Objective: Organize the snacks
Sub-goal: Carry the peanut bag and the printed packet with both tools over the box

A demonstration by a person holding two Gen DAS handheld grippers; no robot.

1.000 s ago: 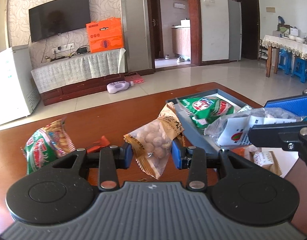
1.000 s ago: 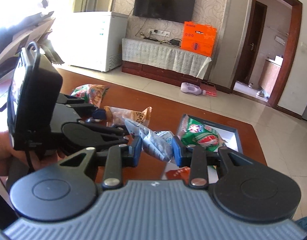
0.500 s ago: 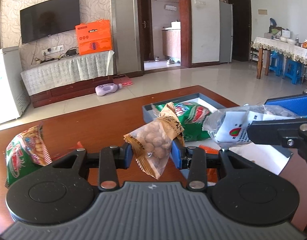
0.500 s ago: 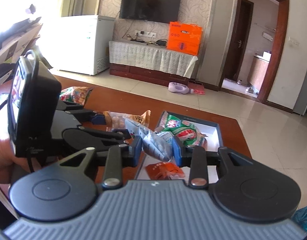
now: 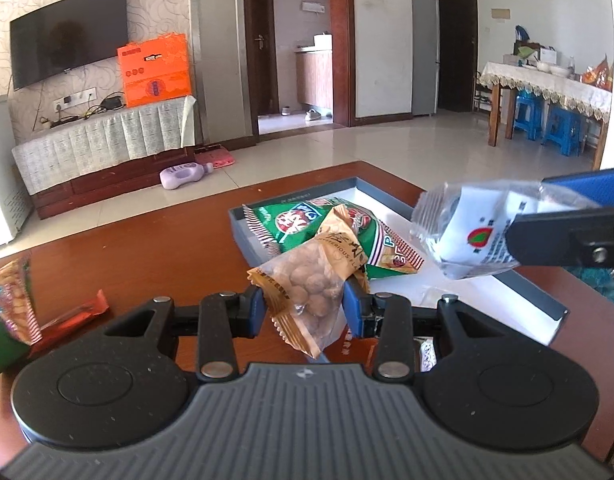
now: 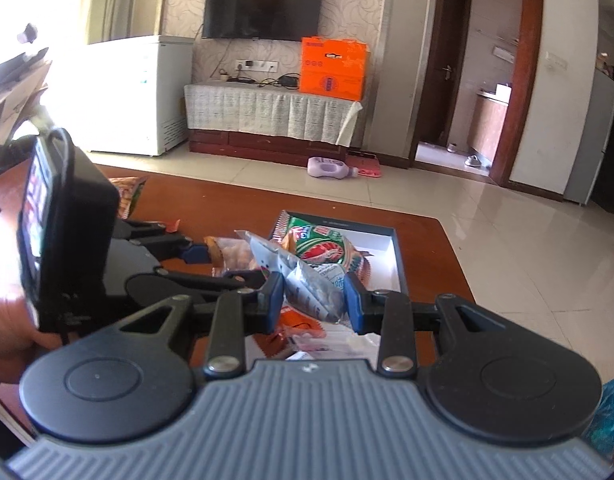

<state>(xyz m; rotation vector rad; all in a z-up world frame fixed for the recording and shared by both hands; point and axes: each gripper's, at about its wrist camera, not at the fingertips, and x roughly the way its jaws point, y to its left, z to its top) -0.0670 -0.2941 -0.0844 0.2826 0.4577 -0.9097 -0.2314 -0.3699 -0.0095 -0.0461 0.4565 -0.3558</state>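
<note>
**A sunlit living room with tiled floor**

Straight ahead of the grippers, a dark flat television [image 6: 262,7] hangs on a wall papered with a pale swirling pattern. Below it a low dark-wood cabinet [image 6: 267,146] wears a white lace cloth, with an orange box [image 6: 333,68] standing on its right end. A white chest freezer [image 6: 147,94] stands just left of the cabinet, washed by strong light from the left. A lilac bottle [image 5: 185,174] lies on the glossy pale floor tiles [image 6: 487,216] before the cabinet. Further right, a dark-framed doorway [image 5: 295,48] opens onto another room. Far right, a cloth-covered dining table [image 5: 547,88] stands over blue stools [image 5: 563,128].
</note>
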